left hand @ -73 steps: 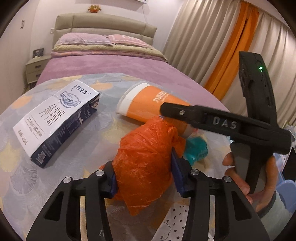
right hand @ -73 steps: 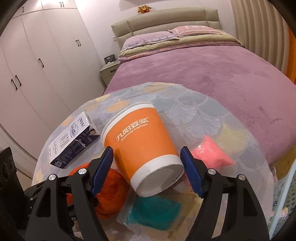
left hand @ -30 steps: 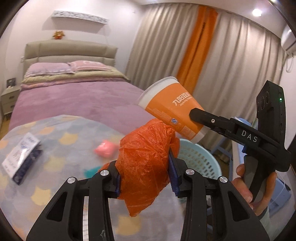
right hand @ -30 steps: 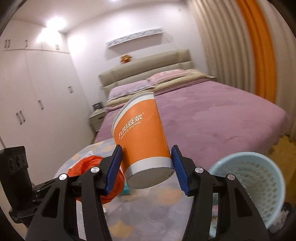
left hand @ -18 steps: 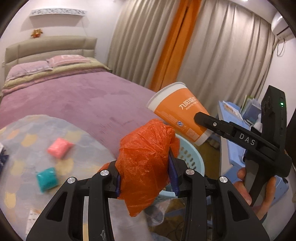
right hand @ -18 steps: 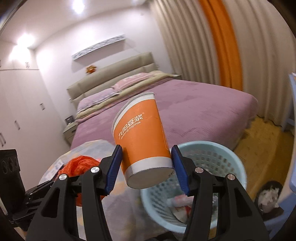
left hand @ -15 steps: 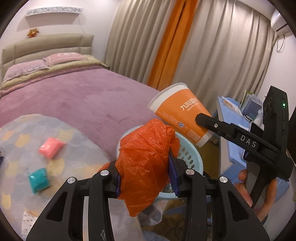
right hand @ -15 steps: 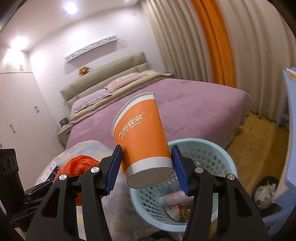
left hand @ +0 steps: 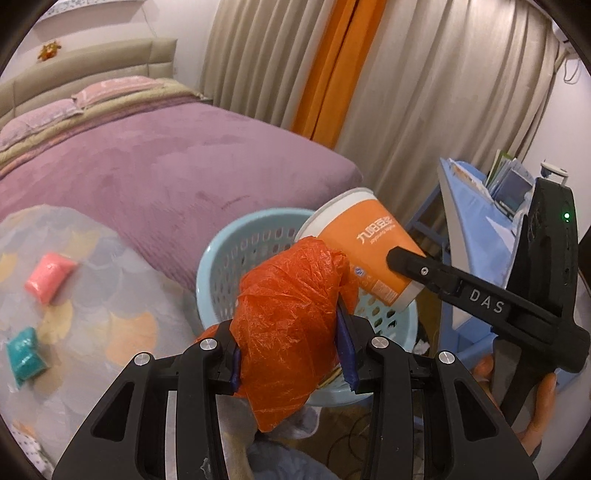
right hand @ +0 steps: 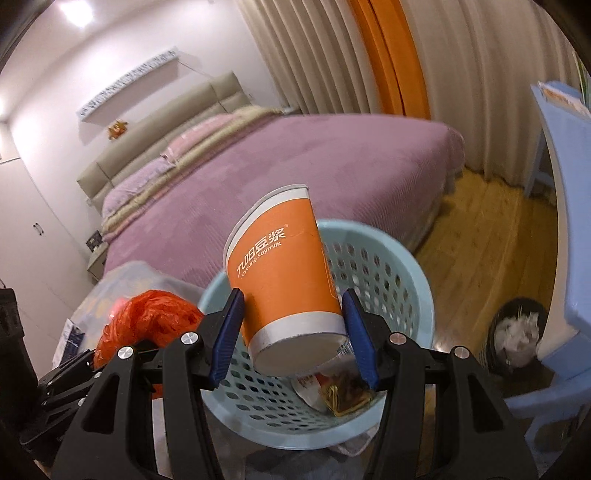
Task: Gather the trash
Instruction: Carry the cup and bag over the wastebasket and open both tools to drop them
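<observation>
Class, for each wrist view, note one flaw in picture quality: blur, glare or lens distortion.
Left wrist view: fisheye bends the curtains; the pink packet is soft, the orange bag sharp. Right wrist view: the ceiling light glares; the bed is smeared, the cup crisp.

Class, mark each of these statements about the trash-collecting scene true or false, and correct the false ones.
1. The left gripper is shut on the orange plastic bag. True.
2. The right gripper holds a milk carton. False: it is shut on the orange paper cup.
3. The light blue basket is empty. False: wrappers lie in its bottom.
4. A pink packet and a teal packet lie on the patterned table. True.
5. The cup lies inside the basket. False: it is held above it, tilted.
</observation>
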